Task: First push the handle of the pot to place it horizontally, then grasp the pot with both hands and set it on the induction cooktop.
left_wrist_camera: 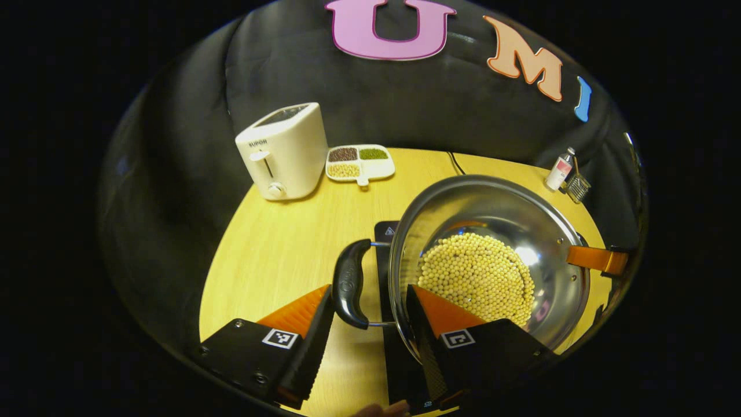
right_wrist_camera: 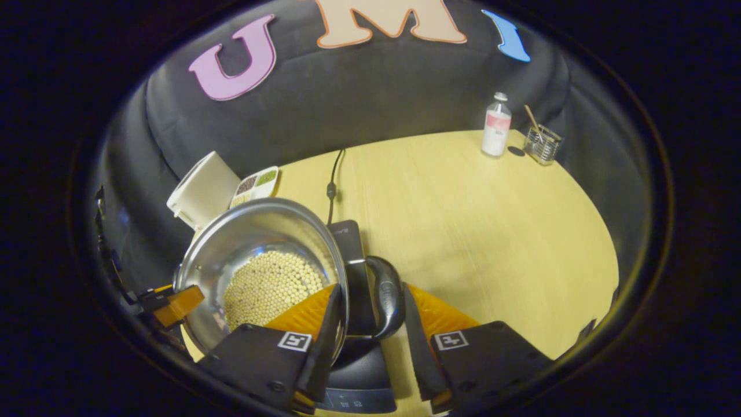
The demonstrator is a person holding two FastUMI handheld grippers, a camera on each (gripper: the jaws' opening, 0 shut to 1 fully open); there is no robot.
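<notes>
A steel pot holding soybeans is over the black induction cooktop; I cannot tell whether it rests on it. My left gripper straddles the pot's black loop handle, with one finger against the handle's outside and the other inside the rim. In the right gripper view my right gripper holds the opposite handle of the pot the same way, above the cooktop. Each view shows the other gripper's finger at the pot's far rim.
On the wooden table a white toaster and a divided dish of grains stand at the back left. A small bottle and a glass jar stand at the back right. The cooktop's cable runs backward.
</notes>
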